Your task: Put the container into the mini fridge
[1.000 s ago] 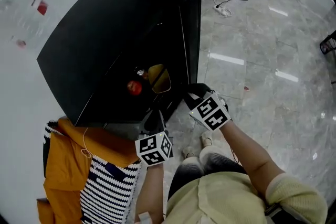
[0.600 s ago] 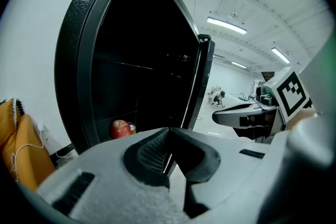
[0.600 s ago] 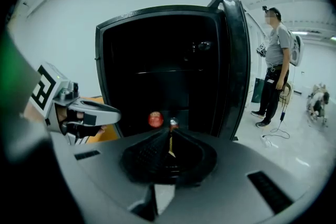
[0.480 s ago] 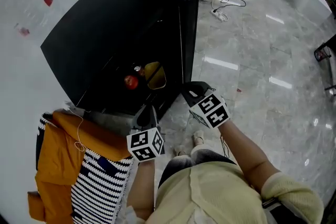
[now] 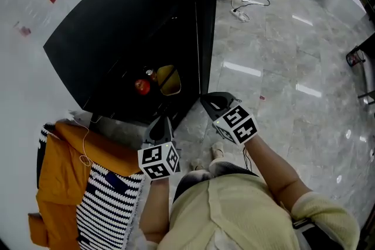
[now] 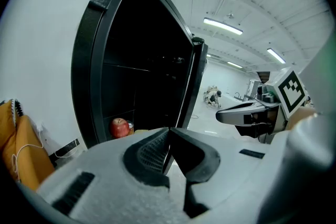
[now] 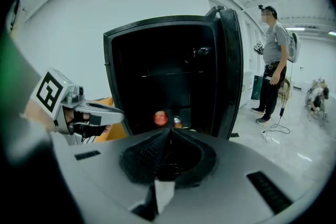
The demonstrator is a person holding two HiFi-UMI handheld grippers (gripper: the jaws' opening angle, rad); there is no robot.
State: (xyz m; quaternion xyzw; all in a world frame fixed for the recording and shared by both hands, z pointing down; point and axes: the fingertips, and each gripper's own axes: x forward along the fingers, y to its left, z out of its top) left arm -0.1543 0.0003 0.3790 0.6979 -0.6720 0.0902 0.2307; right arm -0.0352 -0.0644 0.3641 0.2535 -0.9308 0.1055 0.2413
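The black mini fridge (image 5: 129, 38) stands with its door (image 5: 202, 38) swung open. On its bottom shelf lies a yellowish clear container (image 5: 169, 80) beside a red apple (image 5: 142, 86) and a small jar (image 5: 151, 74). My left gripper (image 5: 159, 126) is shut and holds nothing, just outside the fridge's lower front. My right gripper (image 5: 212, 103) is also shut and holds nothing, by the door's lower edge. The left gripper view shows the apple (image 6: 119, 127) past my left gripper (image 6: 169, 131). In the right gripper view, the apple (image 7: 160, 118) and jar (image 7: 177, 123) show beyond my right gripper (image 7: 169, 131).
An orange garment and striped cloth (image 5: 70, 184) lie left of me, next to the fridge. A person (image 7: 273, 60) stands behind the open door. A power strip with cables (image 5: 240, 12) lies on the glossy stone floor (image 5: 281, 67). A white wall is to the left.
Both grippers have drawn back a little from the fridge opening, still shut. The container, apple and jar stay where they were inside.
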